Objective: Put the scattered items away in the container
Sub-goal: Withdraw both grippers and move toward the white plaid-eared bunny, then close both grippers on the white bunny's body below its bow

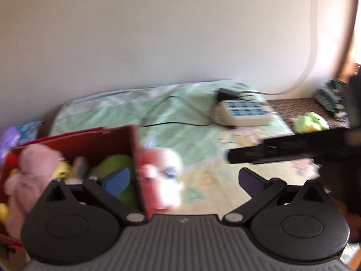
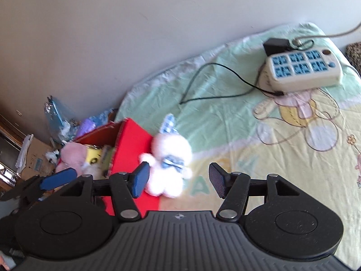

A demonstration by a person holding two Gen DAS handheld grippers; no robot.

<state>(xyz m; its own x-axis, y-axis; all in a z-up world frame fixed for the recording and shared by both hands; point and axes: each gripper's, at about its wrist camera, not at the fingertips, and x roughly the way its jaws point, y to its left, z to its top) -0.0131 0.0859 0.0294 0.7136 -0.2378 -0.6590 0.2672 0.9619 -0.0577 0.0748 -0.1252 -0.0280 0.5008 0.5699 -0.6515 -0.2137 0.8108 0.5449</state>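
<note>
A red box stands on the bed at the left and holds several plush toys, among them a pink one and a green one. A white plush bunny with a blue checked bow leans against the box's outer right wall; it is blurred in the left wrist view. My left gripper is open and empty, its left finger over the box. My right gripper is open and empty, just in front of the bunny. A green-yellow plush lies far right on the bed.
A white power strip with blue sockets and black cables lies at the back of the bed sheet. A wall runs behind the bed. Bags and cardboard boxes are stacked left of the bed.
</note>
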